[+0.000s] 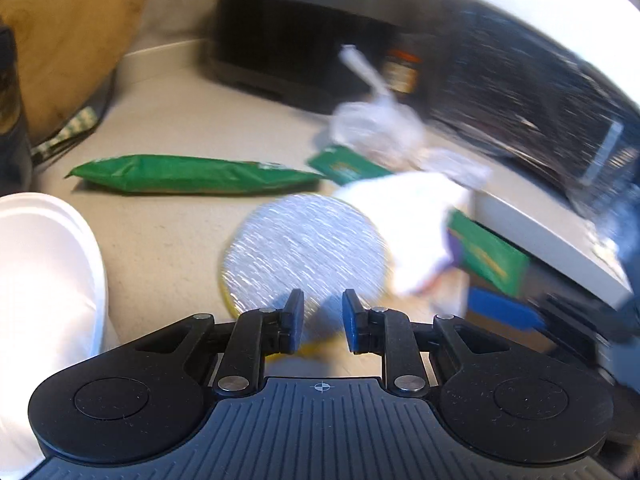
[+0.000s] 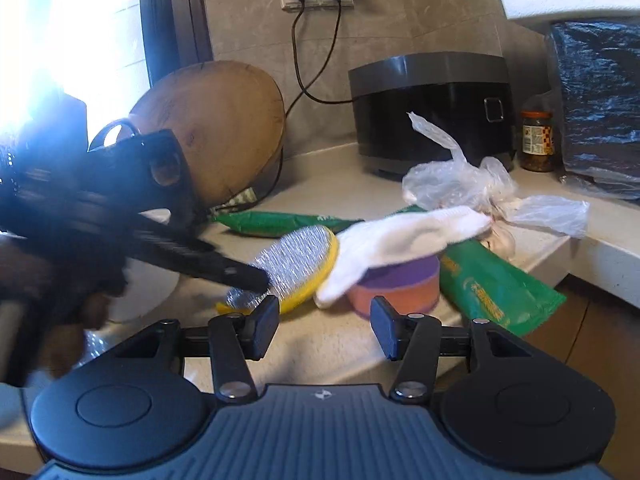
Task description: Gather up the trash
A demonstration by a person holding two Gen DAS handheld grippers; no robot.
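Note:
A round scouring pad [image 1: 306,246], silver on top with a yellow base, lies tilted on the counter; it also shows in the right wrist view [image 2: 298,264]. My left gripper [image 1: 323,322] is open just over its near edge, holding nothing; it reaches in from the left in the right wrist view [image 2: 256,276]. A white cloth [image 2: 404,236] drapes over a purple and orange sponge [image 2: 396,284]. A crumpled clear plastic bag [image 2: 460,180] lies behind. Green wrappers [image 1: 192,174] [image 2: 496,284] lie on the counter. My right gripper [image 2: 325,330] is open and empty, in front of the pad and sponge.
A black rice cooker [image 2: 432,108] stands at the back, a jar [image 2: 538,140] beside it. A black bag [image 2: 600,104] is at the right. A wooden board [image 2: 224,128] leans on the wall. A white plate [image 1: 44,280] sits left. The counter edge [image 2: 580,256] drops off at the right.

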